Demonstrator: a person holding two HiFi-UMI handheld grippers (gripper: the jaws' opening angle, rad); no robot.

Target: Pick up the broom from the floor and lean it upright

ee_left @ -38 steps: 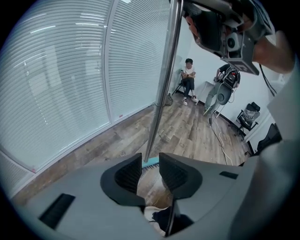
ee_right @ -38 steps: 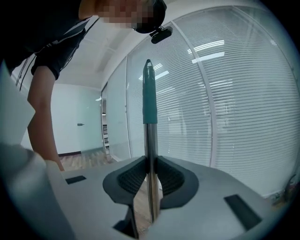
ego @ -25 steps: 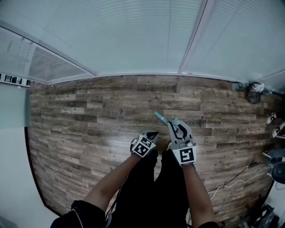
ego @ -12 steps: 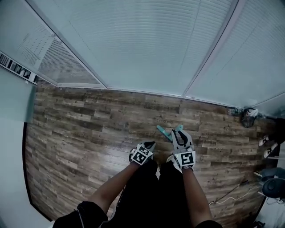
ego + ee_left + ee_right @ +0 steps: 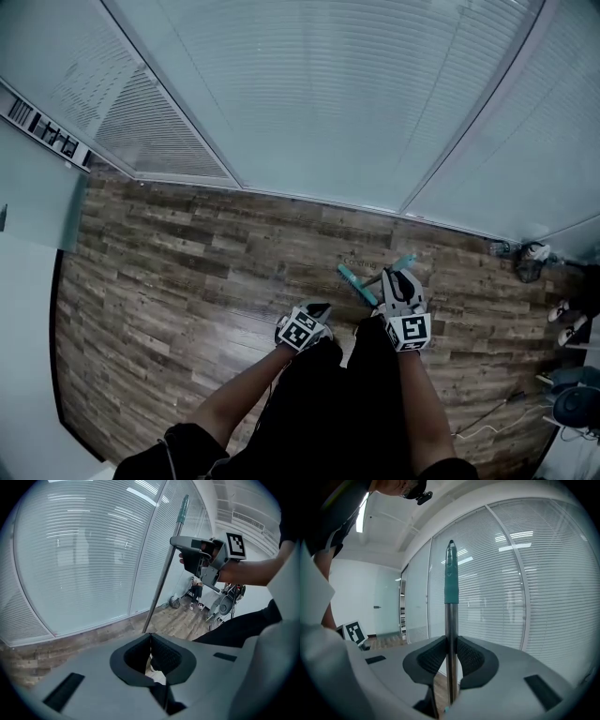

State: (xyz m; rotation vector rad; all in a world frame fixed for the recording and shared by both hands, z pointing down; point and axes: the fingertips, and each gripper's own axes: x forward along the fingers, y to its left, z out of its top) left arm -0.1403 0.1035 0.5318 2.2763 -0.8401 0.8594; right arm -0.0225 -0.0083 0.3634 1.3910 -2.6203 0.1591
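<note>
so here's what we've got. the right gripper point(image 5: 451, 639) has its jaws closed down on the broom point(image 5: 451, 620). the pads press the bare metal shaft from both sides, a bit below the teal sleeve point(image 5: 451, 583) at the top end of the handle. in the right gripper view the shaft runs straight up between the jaws, and the teal end pokes up in front of the blinds point(image 5: 525, 573).

the left gripper point(image 5: 150, 637) has its jaws shut all the way, pads together, nothing in them. from its view we can see the broom point(image 5: 164, 573) standing up at a steep tilt, its top leaning toward the right of the picture. the right gripper point(image 5: 174, 541) is clamped on it high up, just under the teal part, with the person's arm point(image 5: 253, 571) coming in from the right. the lower stretch of the shaft drops behind the left gripper's own body, so we can't see the brush end there.

in the head view both grippers are out in front of the person's legs, over the wood floor point(image 5: 187, 253). the left gripper point(image 5: 317, 307) is a little nearer the body, and the right gripper point(image 5: 392, 281) is off to its right and apart from it. the teal end of the broom point(image 5: 356, 283) shows just beside the right gripper's tip. the glass wall point(image 5: 328, 94) with its blinds runs across right ahead.
</note>
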